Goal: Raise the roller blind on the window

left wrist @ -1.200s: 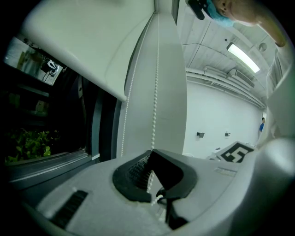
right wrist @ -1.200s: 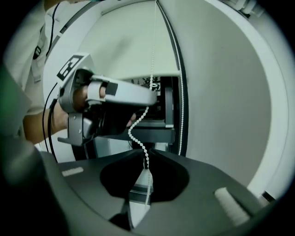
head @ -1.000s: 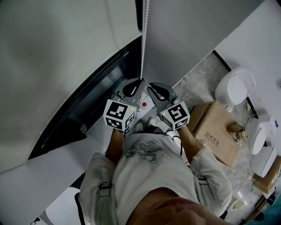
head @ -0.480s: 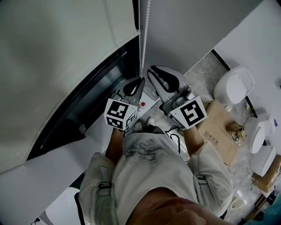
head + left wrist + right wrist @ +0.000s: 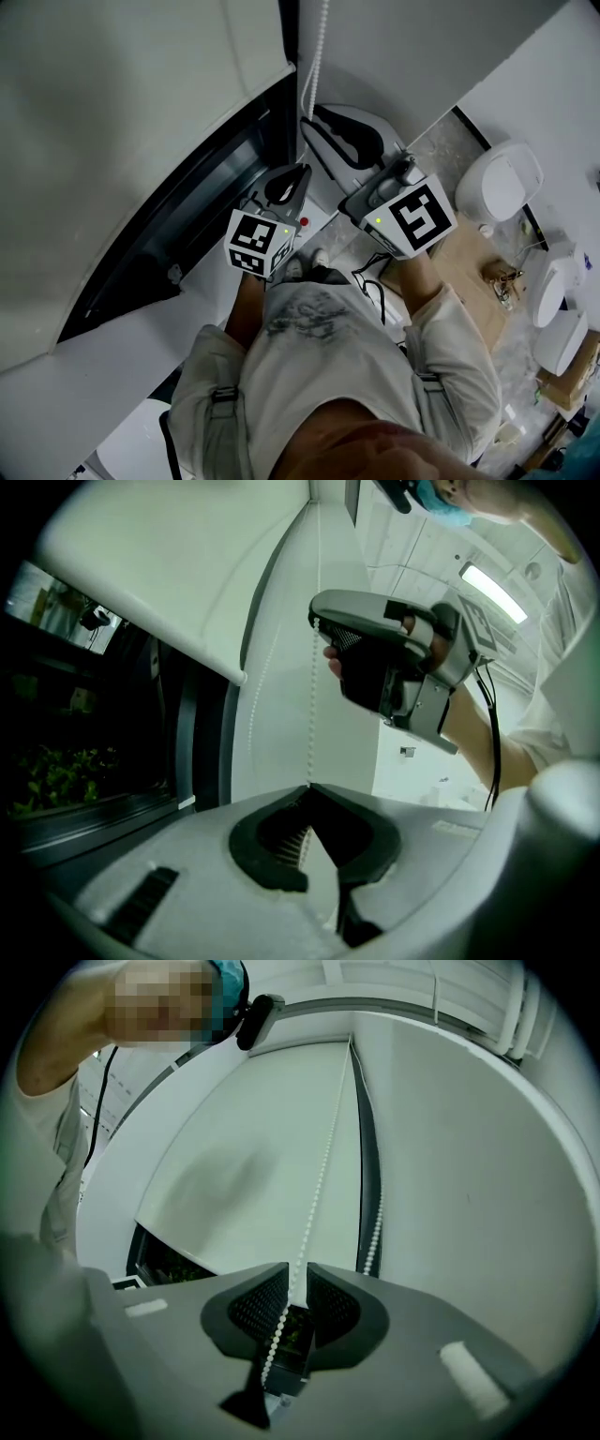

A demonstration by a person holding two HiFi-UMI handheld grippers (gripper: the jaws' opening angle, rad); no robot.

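Head view: the blind [image 5: 122,103] fills the upper left of the frame, with the dark window [image 5: 178,220] below its hem. The chain [image 5: 320,42] hangs from top centre. The right gripper [image 5: 304,122] is just under it at centre, higher in the frame than the left gripper [image 5: 300,172]. Boxes [image 5: 464,286] lie at the right.

Left gripper view: the left gripper [image 5: 307,789] has its tips pressed together at the bottom centre, clamped on the chain [image 5: 312,705], which rises straight up the middle. The right gripper [image 5: 315,622] meets the same strand in the upper centre. The blind [image 5: 178,574] is at the upper left.

Right gripper view: the right gripper [image 5: 298,1274] has its jaws a narrow gap apart. The chain [image 5: 323,1176] runs between the pads, with space at its sides. The chain's other strand hangs just to the right. The blind [image 5: 244,1176] covers the centre, and the window [image 5: 169,1255] shows under its hem at the lower left.
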